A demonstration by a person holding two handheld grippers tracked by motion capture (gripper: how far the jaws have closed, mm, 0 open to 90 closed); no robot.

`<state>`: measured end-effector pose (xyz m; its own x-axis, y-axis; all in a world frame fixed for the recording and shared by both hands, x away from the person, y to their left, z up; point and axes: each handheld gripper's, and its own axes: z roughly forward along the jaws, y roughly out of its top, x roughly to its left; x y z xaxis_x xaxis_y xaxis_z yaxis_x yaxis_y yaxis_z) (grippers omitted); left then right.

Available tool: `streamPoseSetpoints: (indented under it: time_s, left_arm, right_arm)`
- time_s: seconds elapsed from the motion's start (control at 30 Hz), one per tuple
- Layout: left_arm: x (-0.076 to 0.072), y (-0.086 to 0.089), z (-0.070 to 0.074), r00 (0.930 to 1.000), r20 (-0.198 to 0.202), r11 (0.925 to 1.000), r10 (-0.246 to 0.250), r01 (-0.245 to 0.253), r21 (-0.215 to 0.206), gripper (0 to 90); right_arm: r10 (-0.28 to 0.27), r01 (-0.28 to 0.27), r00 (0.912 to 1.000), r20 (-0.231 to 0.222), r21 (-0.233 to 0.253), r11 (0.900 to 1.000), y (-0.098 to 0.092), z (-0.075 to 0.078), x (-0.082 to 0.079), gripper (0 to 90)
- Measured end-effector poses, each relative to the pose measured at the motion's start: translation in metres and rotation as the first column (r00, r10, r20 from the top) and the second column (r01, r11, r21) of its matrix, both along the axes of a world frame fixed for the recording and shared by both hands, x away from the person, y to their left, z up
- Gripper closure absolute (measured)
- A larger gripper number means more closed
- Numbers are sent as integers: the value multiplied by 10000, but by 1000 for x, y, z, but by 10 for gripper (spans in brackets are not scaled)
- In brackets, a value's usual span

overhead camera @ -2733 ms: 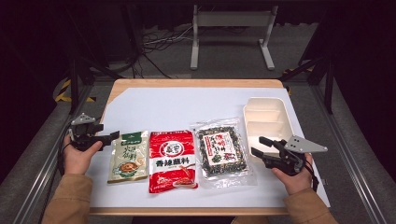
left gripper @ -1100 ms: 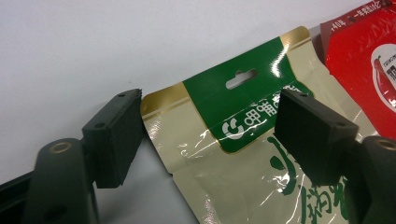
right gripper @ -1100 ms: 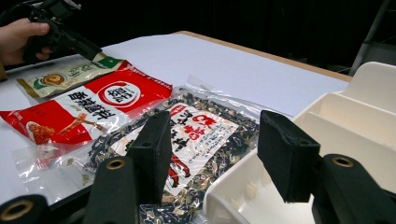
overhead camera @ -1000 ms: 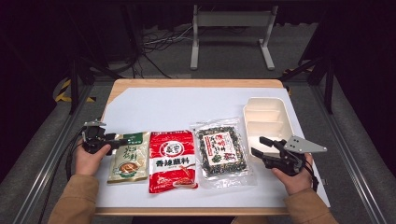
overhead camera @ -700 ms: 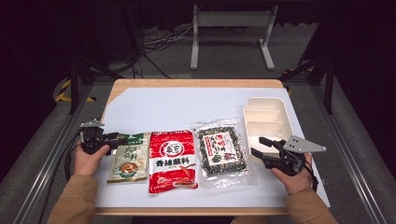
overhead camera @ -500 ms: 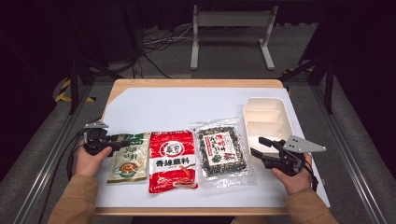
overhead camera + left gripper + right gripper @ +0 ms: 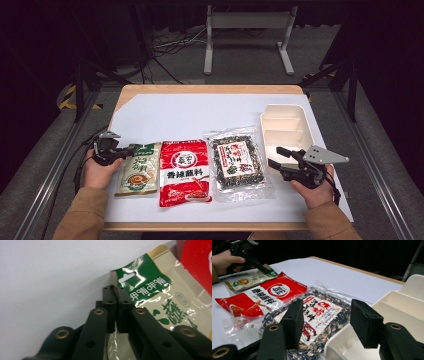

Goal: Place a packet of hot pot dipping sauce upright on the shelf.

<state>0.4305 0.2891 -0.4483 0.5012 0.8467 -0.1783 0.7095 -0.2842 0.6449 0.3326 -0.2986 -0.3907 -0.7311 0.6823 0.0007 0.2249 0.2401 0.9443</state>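
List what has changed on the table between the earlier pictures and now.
The left gripper moved in from the table's left edge to the green packet and has shut on its top corner, which curls up between the jaws. The right gripper stayed open beside the white tray; the red packet and the clear packet lie as before.

- In my left gripper view, the left gripper (image 7: pixel 113 293) covers the lower left of the green packet (image 7: pixel 160 302), and the frame cuts that packet off at the right and bottom.
- The red packet (image 7: pixel 197 262) shows there as a corner, cropped by the edge.
- In my right gripper view, the white tray (image 7: pixel 412 315) runs off the right edge.
- Print on the clear seaweed bag (image 7: pixel 237 161) is too small for me to read from above.
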Motion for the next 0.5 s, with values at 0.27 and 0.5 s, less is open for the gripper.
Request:
streamPoseSetpoints:
  time_s: [0.27, 0.5]
  left_arm:
    - [-4, 3, 8, 9996, 200, 9997, -206, 209, -107, 898]
    - [-8, 7, 17, 9986, 437, 9990, -312, 325, -304, 898]
  right_arm:
    - [5, -5, 10000, 87, 3, 10000, -1, 0, 0, 452]
    - [41, -42, 9999, 146, 47, 10000, -1, 0, 0, 460]
